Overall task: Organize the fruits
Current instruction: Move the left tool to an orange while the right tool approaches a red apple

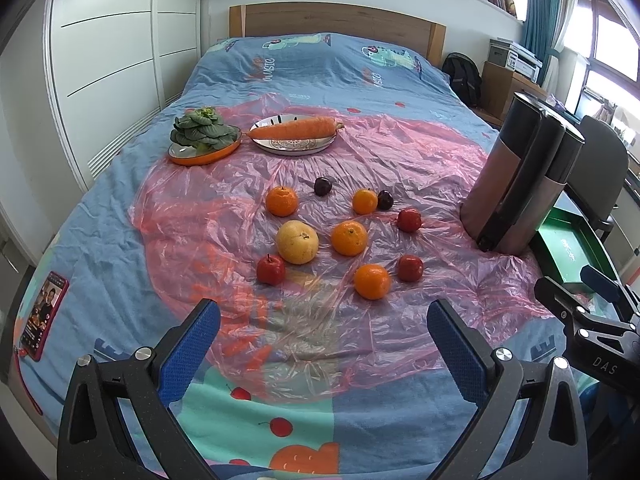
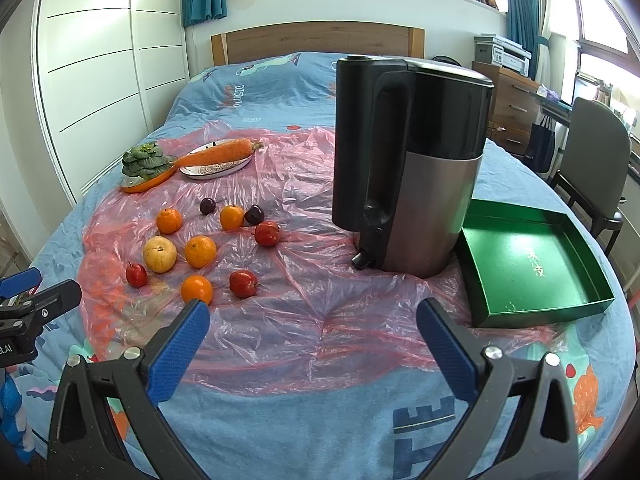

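Loose fruit lies on a pink plastic sheet (image 1: 360, 160) on the bed: several oranges (image 1: 349, 237), a yellow pear (image 1: 297, 241), three red apples (image 1: 271, 269) and two dark plums (image 1: 322, 186). The same fruit shows at the left of the right wrist view, around an orange (image 2: 200, 251). An empty green box (image 2: 532, 264) sits at the right, beside a kettle (image 2: 408, 168). My left gripper (image 1: 324, 328) hangs open in front of the fruit, holding nothing. My right gripper (image 2: 312, 330) is open over bare plastic, with the nearest orange (image 2: 196, 289) by its left fingertip.
A carrot (image 1: 296, 128) lies on a patterned plate (image 1: 294, 146) and a leafy green (image 1: 200, 130) on an orange dish (image 1: 208, 154) at the back. A phone (image 1: 42, 316) lies on the bed's left edge. A chair (image 2: 592, 160) and a desk stand on the right.
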